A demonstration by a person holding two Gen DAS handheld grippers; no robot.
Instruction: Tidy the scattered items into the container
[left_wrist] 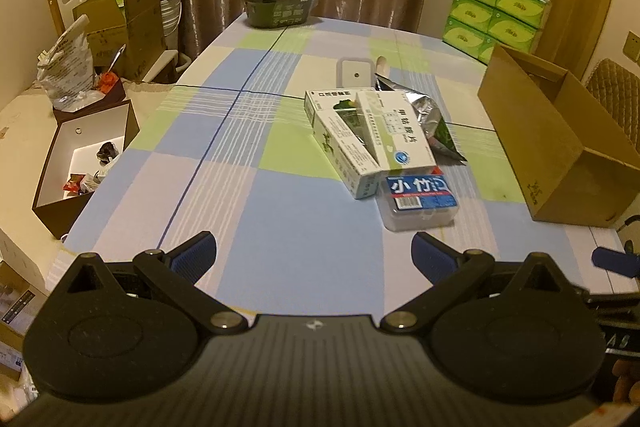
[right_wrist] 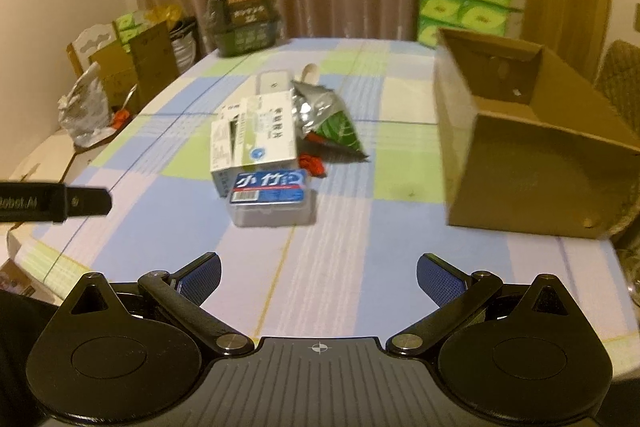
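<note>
Checked worktop (left_wrist: 280,211): cardboard container (right_wrist: 540,163) at right edge, open. Scattered boxes (left_wrist: 376,135) piled mid-surface, just left of it. Left gripper (left_wrist: 314,255) and right gripper (right_wrist: 318,277) hover level, jaws apart, empty.

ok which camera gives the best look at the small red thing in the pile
The right wrist view: the red thing lies exposed beside the blue-labelled plastic case. In the left wrist view only a red sliver peeks from behind the white box.
</note>
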